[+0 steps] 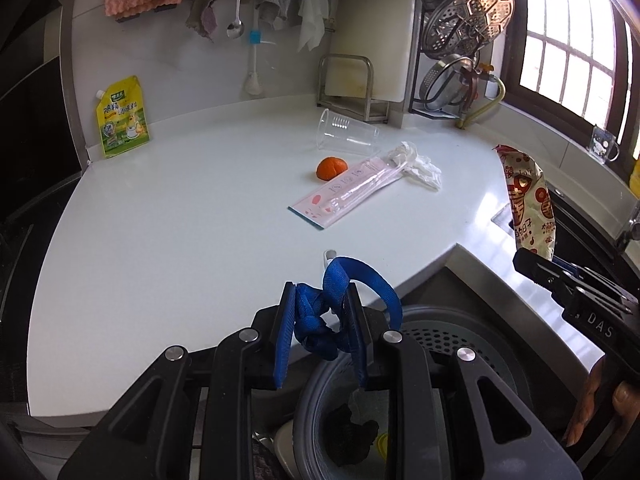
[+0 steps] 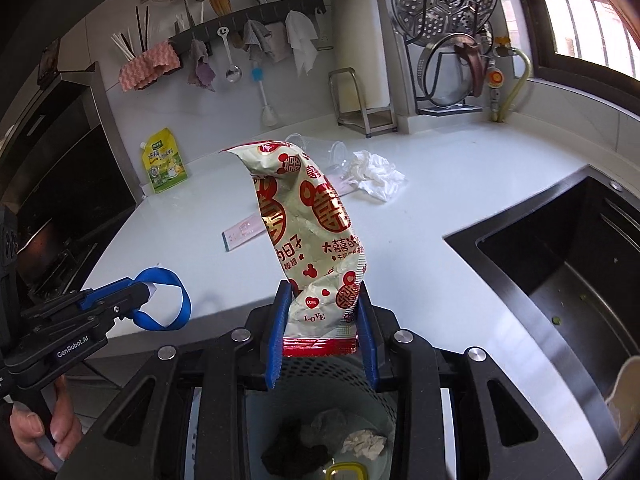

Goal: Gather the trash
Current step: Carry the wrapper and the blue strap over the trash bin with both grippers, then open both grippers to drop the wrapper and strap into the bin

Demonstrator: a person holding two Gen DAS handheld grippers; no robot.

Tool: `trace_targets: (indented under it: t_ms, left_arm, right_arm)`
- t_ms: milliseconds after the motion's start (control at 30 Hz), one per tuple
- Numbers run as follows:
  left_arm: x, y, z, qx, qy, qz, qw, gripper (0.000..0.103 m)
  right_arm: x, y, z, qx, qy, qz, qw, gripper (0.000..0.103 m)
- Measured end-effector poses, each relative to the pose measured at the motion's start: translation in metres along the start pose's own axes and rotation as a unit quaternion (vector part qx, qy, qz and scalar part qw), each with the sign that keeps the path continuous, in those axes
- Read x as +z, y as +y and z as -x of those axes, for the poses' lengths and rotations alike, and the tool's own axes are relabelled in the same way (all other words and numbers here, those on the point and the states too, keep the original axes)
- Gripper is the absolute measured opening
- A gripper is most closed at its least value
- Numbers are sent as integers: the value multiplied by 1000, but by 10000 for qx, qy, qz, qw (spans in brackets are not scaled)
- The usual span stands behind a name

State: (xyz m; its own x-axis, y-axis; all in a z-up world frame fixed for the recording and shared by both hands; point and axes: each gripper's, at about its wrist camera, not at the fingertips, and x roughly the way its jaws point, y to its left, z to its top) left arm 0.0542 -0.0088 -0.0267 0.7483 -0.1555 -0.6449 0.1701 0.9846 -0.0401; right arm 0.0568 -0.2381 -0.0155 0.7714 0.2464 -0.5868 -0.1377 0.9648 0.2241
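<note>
My left gripper (image 1: 320,312) is shut on a blue ribbon strap (image 1: 340,280), held over the counter's front edge above a grey perforated trash bin (image 1: 448,328); it also shows in the right wrist view (image 2: 116,300). My right gripper (image 2: 322,316) is shut on a cream and red snack wrapper (image 2: 312,220), upright above the bin (image 2: 320,368); the wrapper also shows in the left wrist view (image 1: 528,200). On the white counter (image 1: 160,240) lie an orange peel (image 1: 331,168), a pink flat packet (image 1: 340,196), a crumpled tissue (image 1: 416,164) and a clear plastic cup (image 1: 346,132) on its side.
A yellow sauce pouch (image 1: 122,118) leans on the back wall at the left. A metal rack (image 1: 352,84) and steamer baskets (image 1: 468,20) stand at the back. A black sink (image 2: 568,272) lies right. The bin holds dark and crumpled trash (image 2: 320,440).
</note>
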Motion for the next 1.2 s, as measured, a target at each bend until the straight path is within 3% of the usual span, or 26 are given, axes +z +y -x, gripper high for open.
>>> trace_targets:
  t_ms: [267,600,1200]
  left_arm:
    - [-26,-21,23,-200,-59,-289,9994,25]
    - [-55,-36,22,-373,220,-410,9982,25]
    - [-71,-36,-3,-332,646,-423,9965,25]
  right_arm:
    - [-52,8,39,-365,12,-257,9990,30]
    - [-93,14,53,-311,289,-288,9987,31]
    - [-112,18,28,-55,793,-322,9963,31]
